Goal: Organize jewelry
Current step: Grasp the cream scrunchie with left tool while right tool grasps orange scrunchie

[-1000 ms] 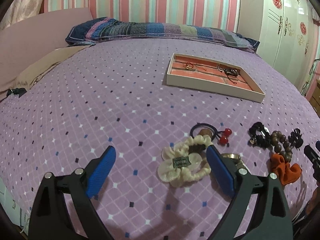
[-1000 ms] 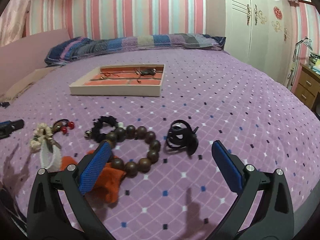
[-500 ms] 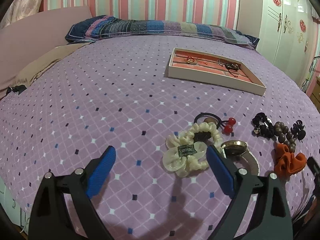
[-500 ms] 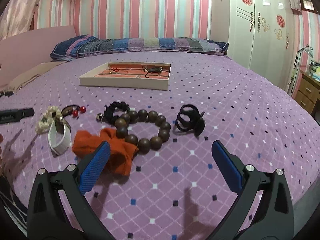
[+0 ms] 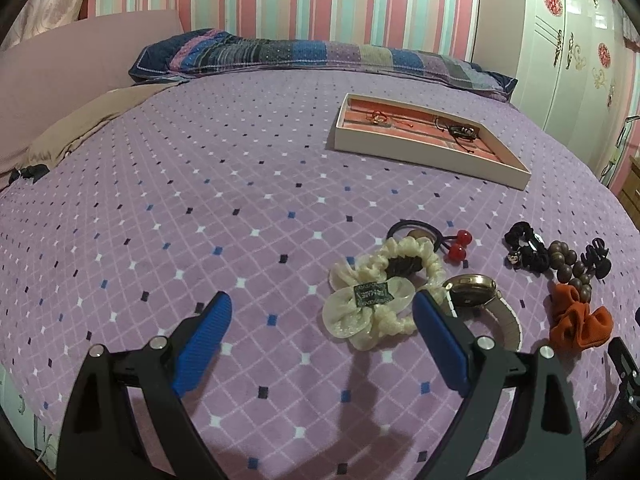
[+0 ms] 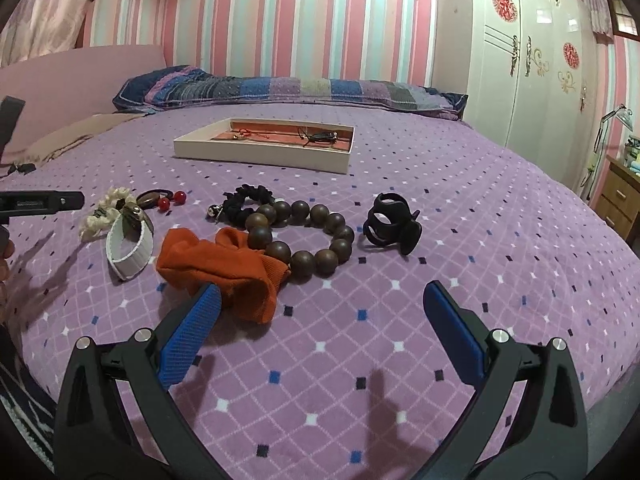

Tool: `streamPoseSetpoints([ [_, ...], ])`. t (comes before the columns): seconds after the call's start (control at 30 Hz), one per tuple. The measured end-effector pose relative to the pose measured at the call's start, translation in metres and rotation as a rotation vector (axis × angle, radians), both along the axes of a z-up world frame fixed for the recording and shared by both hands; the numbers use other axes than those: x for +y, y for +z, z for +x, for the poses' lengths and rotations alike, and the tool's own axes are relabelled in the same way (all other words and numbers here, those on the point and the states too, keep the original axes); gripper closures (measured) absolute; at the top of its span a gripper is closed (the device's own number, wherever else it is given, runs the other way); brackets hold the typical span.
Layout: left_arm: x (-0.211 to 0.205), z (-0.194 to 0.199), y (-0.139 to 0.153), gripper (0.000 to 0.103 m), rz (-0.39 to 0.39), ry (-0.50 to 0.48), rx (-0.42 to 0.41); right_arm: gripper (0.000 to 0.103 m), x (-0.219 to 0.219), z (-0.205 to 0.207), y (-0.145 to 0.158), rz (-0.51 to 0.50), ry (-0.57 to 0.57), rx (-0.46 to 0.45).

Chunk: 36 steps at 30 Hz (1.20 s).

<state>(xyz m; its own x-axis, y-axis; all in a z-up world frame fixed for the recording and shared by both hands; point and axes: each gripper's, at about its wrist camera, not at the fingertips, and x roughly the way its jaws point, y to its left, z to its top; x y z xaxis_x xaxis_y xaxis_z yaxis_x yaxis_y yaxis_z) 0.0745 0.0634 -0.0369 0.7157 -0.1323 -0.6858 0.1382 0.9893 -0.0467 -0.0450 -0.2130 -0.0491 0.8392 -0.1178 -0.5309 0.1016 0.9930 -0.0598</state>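
Observation:
A cream tray (image 5: 432, 158) (image 6: 264, 156) with an orange lining lies far up the purple bed and holds a red string piece and a dark piece. Nearer lie a cream scrunchie (image 5: 380, 300) (image 6: 106, 210), a watch with a white strap (image 5: 474, 294) (image 6: 132, 246), a hair tie with red beads (image 5: 458, 244) (image 6: 170, 200), a black scrunchie (image 5: 526, 250) (image 6: 248, 204), a brown bead bracelet (image 6: 304, 240) (image 5: 568, 270), an orange scrunchie (image 6: 224, 270) (image 5: 578, 322) and a black claw clip (image 6: 390, 228) (image 5: 598, 258). My left gripper (image 5: 322, 338) is open, just short of the cream scrunchie. My right gripper (image 6: 320, 330) is open, below the bracelet.
A striped blue pillow (image 5: 320, 58) lies along the head of the bed under the striped wall. A white wardrobe (image 6: 532, 60) stands to the right, with a wooden bedside cabinet (image 6: 622, 204) beside it. A tan cloth (image 5: 88, 120) lies at the bed's left edge.
Both grippers have drawn back and risen a little, so the objects sit farther ahead of the fingers. Both stay open and nothing on the bed has moved.

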Motion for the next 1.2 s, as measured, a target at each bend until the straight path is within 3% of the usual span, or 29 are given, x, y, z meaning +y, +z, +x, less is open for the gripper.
streamPoseSetpoints([
  [0.2, 0.001, 0.01, -0.005, 0.013, -0.023, 0.0, 0.027, 0.005, 0.001, 0.012, -0.009, 0.014, 0.001, 0.043],
  [0.57, -0.012, 0.035, -0.023, 0.015, 0.006, -0.013, 0.089, 0.02, 0.013, 0.036, -0.016, 0.008, 0.023, 0.049],
  [0.63, -0.017, 0.038, -0.028, 0.029, 0.031, -0.019, 0.103, 0.027, 0.015, 0.039, -0.016, 0.009, 0.029, 0.054],
  [0.93, -0.03, 0.031, -0.033, 0.056, 0.045, -0.052, 0.072, 0.056, 0.015, 0.042, -0.015, 0.017, 0.035, 0.03],
  [1.07, -0.036, 0.027, -0.033, 0.063, 0.062, -0.06, 0.053, 0.07, 0.02, 0.043, -0.014, 0.006, 0.055, 0.021],
  [1.2, -0.034, 0.028, -0.033, 0.07, 0.031, -0.062, 0.058, 0.082, 0.023, 0.044, -0.013, 0.006, 0.069, 0.018],
])
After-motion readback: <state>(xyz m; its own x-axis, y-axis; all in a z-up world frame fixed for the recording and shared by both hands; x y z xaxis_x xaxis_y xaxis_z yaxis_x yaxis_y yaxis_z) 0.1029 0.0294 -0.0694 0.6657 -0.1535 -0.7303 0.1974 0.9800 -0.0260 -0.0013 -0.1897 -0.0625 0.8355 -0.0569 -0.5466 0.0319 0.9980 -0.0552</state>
